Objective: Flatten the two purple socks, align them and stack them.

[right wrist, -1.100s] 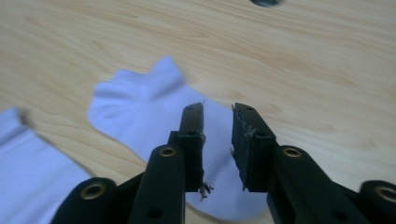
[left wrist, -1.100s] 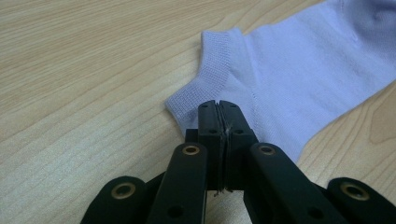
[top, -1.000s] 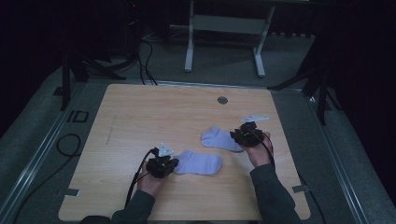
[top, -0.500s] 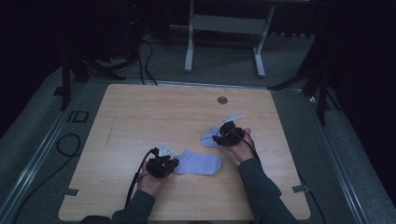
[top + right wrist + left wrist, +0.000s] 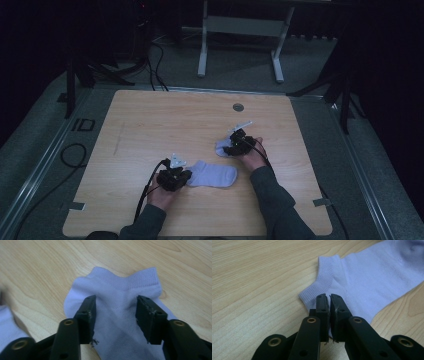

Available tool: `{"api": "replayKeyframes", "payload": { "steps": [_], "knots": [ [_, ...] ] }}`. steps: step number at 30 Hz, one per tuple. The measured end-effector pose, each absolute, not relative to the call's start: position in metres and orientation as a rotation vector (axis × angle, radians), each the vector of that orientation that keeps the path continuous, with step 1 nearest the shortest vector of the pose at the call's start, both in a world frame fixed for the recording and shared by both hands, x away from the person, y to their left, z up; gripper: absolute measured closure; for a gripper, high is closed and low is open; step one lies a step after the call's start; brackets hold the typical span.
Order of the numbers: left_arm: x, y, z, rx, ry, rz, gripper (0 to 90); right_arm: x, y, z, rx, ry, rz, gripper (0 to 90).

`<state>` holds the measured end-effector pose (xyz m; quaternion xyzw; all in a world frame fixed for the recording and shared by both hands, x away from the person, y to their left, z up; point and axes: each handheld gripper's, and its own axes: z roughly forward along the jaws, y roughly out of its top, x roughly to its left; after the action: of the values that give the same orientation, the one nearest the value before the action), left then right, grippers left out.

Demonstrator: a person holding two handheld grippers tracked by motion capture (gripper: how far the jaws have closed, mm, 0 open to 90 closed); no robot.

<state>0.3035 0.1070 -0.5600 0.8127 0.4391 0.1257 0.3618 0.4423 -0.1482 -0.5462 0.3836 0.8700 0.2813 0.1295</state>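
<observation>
1. From above, I see two pale lilac socks on the wooden tabletop (image 5: 150, 120), with a claw working at each.

2. My left claw (image 5: 175, 178) sits at the cuff end of the near sock (image 5: 212, 175), which lies flat and stretches away from the claw toward the person's right.

3. In the left gripper view, the left claw (image 5: 329, 298) has its jaws almost together, a thin slit between them, pinched on the sock's edge just below the ribbed cuff (image 5: 322, 282); the near sock (image 5: 372, 282) spreads beyond them.

4. My right claw (image 5: 235, 145) is over the far sock (image 5: 223, 148), which lies beyond the near sock, between it and the round grommet (image 5: 238, 107) set in the tabletop.

5. In the right gripper view, the right claw (image 5: 115, 315) has its jaws apart, having just been opening, and they straddle the far sock (image 5: 117, 290) with its ribbed cuff (image 5: 140, 280) ahead of them; the fabric lies between the jaws, and I cannot tell whether the tips touch it.

6. A corner of the near sock (image 5: 7, 322) shows at the left edge of that view, apart from the far sock.
</observation>
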Motion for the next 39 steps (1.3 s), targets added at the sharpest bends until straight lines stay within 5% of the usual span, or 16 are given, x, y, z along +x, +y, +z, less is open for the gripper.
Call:
{"api": "replayKeyframes", "payload": {
  "steps": [11,20,39],
  "knots": [
    [0.298,0.106,-0.559,2.099,1.141,0.315,83.9,0.441,-0.148,-0.543,1.195,2.525,0.795,83.9],
    [0.296,0.105,-0.559,2.096,1.151,0.313,83.8,0.438,-0.157,-0.539,1.254,2.538,0.899,84.8],
    [0.296,0.104,-0.559,2.092,1.156,0.318,84.2,0.389,-0.175,-0.473,1.068,2.477,1.226,84.4]
  ]
}}
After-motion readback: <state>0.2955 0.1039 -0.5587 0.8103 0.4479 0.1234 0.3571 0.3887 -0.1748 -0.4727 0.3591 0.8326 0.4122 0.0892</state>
